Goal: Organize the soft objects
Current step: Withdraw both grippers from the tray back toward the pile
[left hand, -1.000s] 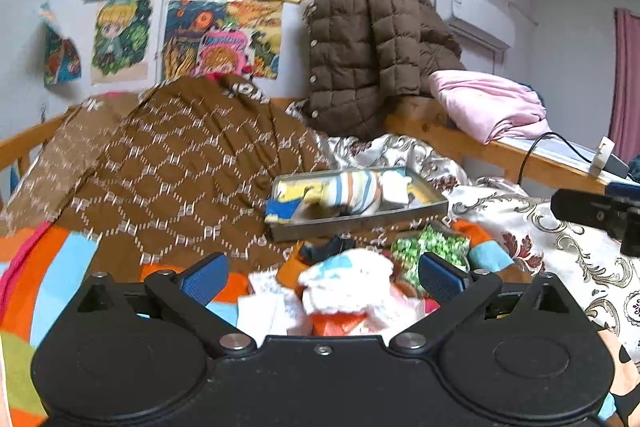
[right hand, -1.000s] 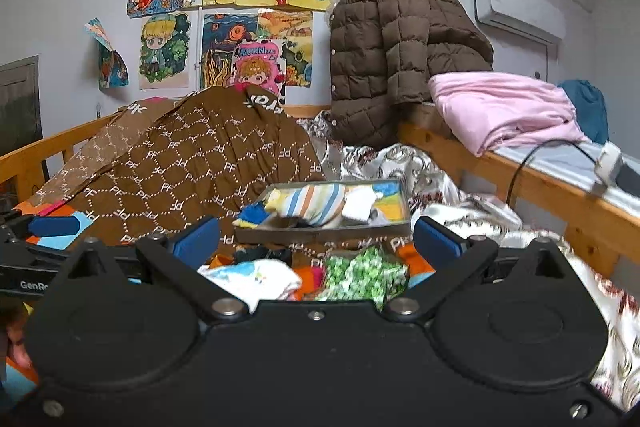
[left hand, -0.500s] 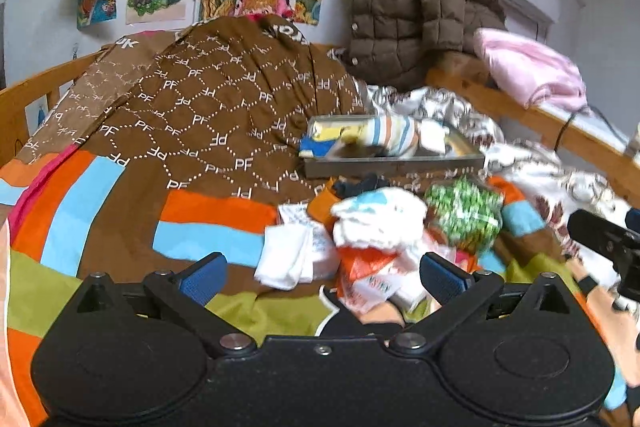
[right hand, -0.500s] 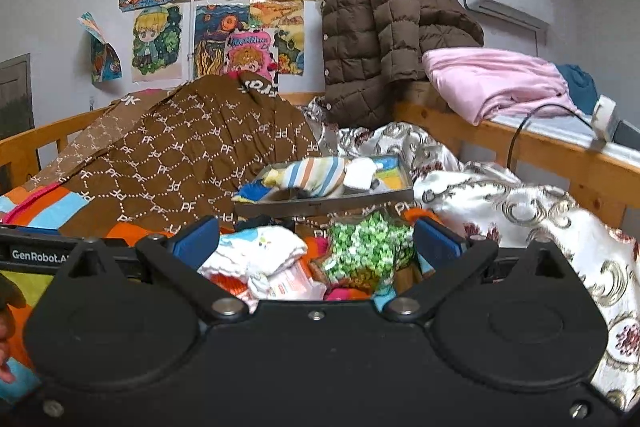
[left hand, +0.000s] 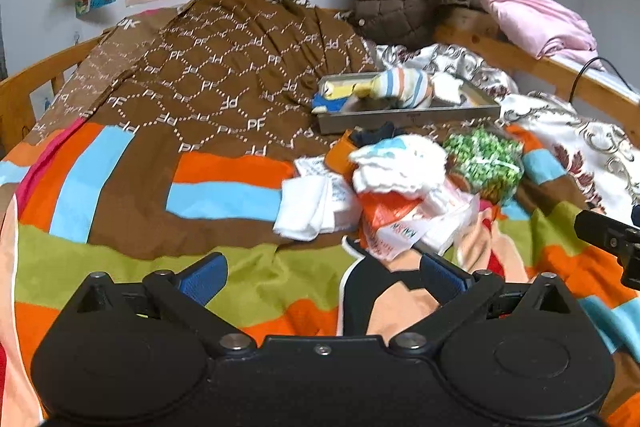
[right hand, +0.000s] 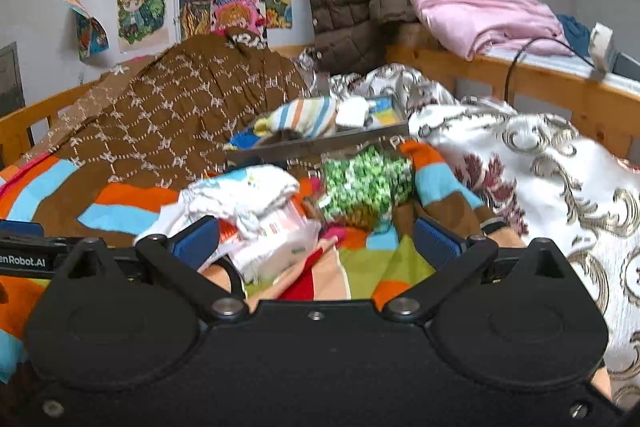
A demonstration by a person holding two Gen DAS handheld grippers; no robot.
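Both claws, left [left hand: 320, 277] and right [right hand: 316, 241], wide open, empty, poised before the sock pile [right hand: 240, 197]: approach step, next a pinch for the tray [left hand: 408, 115].

Black claw [left hand: 322, 277], blue pads [left hand: 202, 277], silver screws

The bed's striped quilt [left hand: 224, 195] carries a metal tray [left hand: 408, 115] and heaped soft items [left hand: 400, 167].

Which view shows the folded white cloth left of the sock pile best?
Left wrist. The folded white cloth lies in full view there, sharp, on the striped blanket beside the pile. In the right wrist view it is mostly hidden: the right gripper's left finger covers that spot, leaving only a white edge.
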